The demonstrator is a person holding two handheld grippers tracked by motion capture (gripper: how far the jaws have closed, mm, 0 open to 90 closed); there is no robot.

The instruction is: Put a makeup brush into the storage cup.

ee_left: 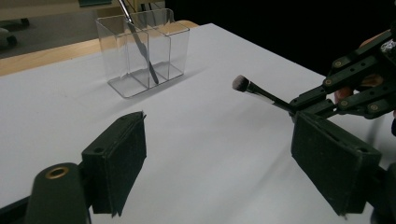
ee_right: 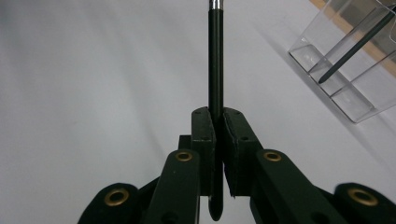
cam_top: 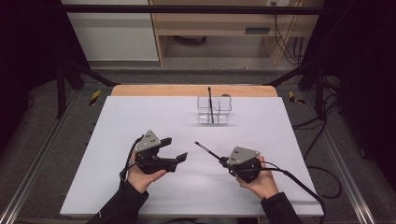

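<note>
Big white surface (cam_top: pixel 140 116) fills the middle w/ bare room all round, wood strip along the far edge. Clear plastic organizer (cam_top: pixel 214 110) sits far-centre, well back from every edge, one dark brush (cam_top: pixel 210 103) standing tilted in a compartment. Left tool (cam_top: pixel 175 150) near the front-left, jaws wide apart, nothing between them, just white board under the pads (ee_left: pixel 119 161). Right tool (cam_top: pixel 223 161) front-right, jaws clamped together on the makeup brush (cam_top: pixel 207 150): slim black handle, silver band, small fluffy greyish tip. Brush sticks straight out from the right tool, tip pointing up-left toward the centre, lifted off the board. It's near the left tool, not touching. Organizer well apart from both, open run between.
</note>
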